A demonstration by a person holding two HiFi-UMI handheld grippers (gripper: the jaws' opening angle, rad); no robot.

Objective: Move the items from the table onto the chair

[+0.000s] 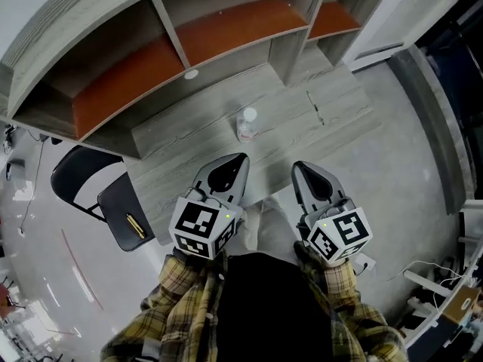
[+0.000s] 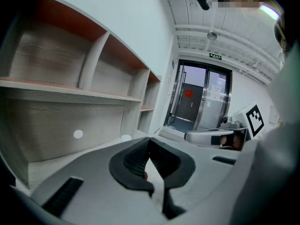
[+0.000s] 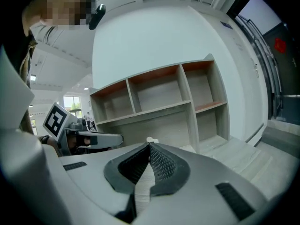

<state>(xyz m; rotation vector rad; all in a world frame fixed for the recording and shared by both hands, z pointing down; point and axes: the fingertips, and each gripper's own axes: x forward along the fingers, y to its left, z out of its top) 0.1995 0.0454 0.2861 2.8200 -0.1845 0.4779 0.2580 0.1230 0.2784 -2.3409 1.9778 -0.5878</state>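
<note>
Grey wood-grain tabletop (image 1: 189,149) carries one item that I can make out: a clear bottle (image 1: 247,124) with a white cap, standing upright near the middle, in front of the shelf unit (image 1: 226,40). The left tool (image 1: 238,161) and the right tool (image 1: 300,170) both hover over the near edge with their jaws pressed together and nothing between them. The bottle lies ahead of both, between the two lines along which they point. In the head view the left tool's tip is the nearer one, with the bottle just beyond it and a little to its right. The right tool stands further off, but in the right gripper view the cap (image 3: 150,140) shows directly above the meeting jaw tips, so that tool looks aimed straight at the bottle. The bottle's long axis is vertical, so a level approach with the jaws closing across its body should suit it, and either tool would have to open first. The black chair (image 1: 117,206) stands at the tabletop's left front corner, on the left hand's side, with a slim yellow thing (image 1: 136,225) lying on its seat. That probably makes the left tool the handier carrier.
</note>
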